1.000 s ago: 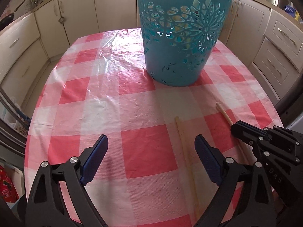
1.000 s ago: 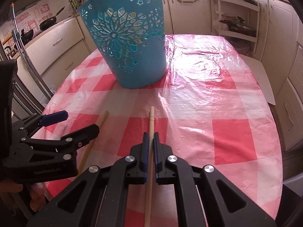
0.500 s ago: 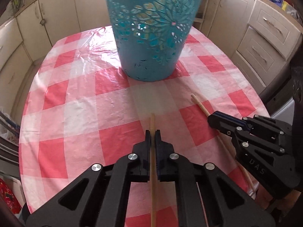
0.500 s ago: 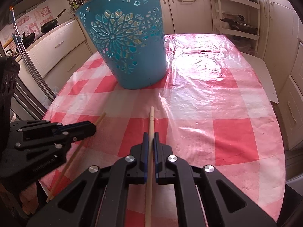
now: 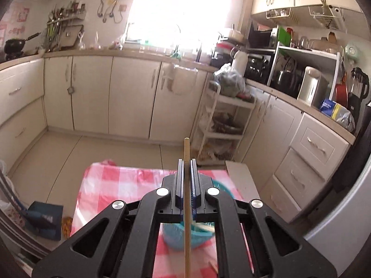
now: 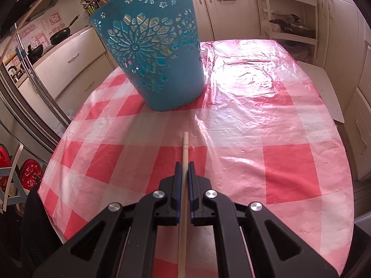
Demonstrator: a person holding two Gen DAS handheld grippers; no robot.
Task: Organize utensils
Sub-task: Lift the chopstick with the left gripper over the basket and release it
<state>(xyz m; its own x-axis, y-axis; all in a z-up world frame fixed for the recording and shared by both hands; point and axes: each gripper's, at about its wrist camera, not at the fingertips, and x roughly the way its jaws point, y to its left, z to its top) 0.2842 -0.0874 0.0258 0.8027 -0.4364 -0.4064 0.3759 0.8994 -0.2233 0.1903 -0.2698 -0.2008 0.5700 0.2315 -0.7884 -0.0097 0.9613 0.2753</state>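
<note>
Left tool point(image 5: 185, 162): the jaws stand narrow and clamp a wooden chopstick point(image 5: 187, 220), which runs lengthwise between the blue pads. The tip projects a short way past the pads. This tool is raised well above the table point(image 5: 111, 180) and faces the kitchen cabinets. The teal basket point(image 5: 183, 236) lies below and behind the jaws, mostly hidden by the tool body. Pale stick-like shapes show inside the basket rim; they cannot be identified with certainty.

Right tool point(image 6: 184, 165): the jaws stand narrow and clamp a second chopstick point(image 6: 184, 185) in the same lengthwise manner. This tool is low over the checked tablecloth point(image 6: 266, 120). The tip points toward the basket point(image 6: 157, 53), which stands upright on the far left part of the table, well apart from the tip.

Progress, as judged: both sticks are gripped; neither is in the basket. The left stick appears close to release over the basket opening. The right stick has the whole transfer left. No other loose utensil shows on the cloth.

Appearance of the chopsticks: each is a thin, straight, pale wooden rod with a blunt squared end. Each is unpainted and uniform in colour. The basket is plastic, tapered toward the base, with a cut-out flower pattern on the wall.
</note>
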